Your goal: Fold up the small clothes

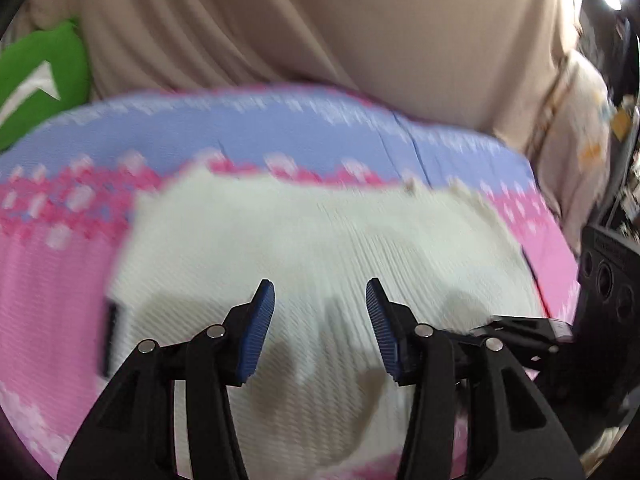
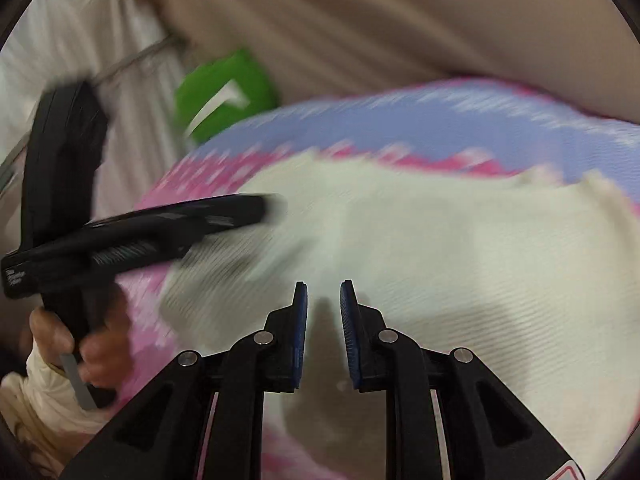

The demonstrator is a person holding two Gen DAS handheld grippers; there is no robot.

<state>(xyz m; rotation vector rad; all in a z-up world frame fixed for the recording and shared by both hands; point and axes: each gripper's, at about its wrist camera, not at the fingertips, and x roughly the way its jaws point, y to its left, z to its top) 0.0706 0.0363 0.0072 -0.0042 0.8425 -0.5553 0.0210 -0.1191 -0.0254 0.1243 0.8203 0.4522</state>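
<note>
The small cream-white ribbed knit garment (image 1: 320,240) lies spread across the middle of my left wrist view, and fills the centre and right of the right wrist view too (image 2: 440,240). It rests flat on a soft pad patterned in pink, white and lavender blue (image 1: 280,132), whose blue band runs along the far edge above the garment. I judge the knit to be light, limp and a little stretchy: it will drape and sag from any pinch, not slide, and a thin edge should bunch easily between the pads. The best holds look to be the far corners, near the upper left and upper right of the cloth, where the hem lies against the pink border.

My left gripper (image 1: 320,300) sits low centre in its view, jaws partly open with a clear gap and nothing between them, only cloth beneath. My right gripper (image 2: 324,300) has its jaws parted just a narrow slit, also empty. In the right wrist view the left tool shows as a black shape at middle left, with a hand (image 2: 84,344) gripping its handle at lower left.

Beyond the pad hangs a beige draped curtain (image 1: 360,40), and a green cushion with a white mark (image 1: 40,80) sits at upper left
</note>
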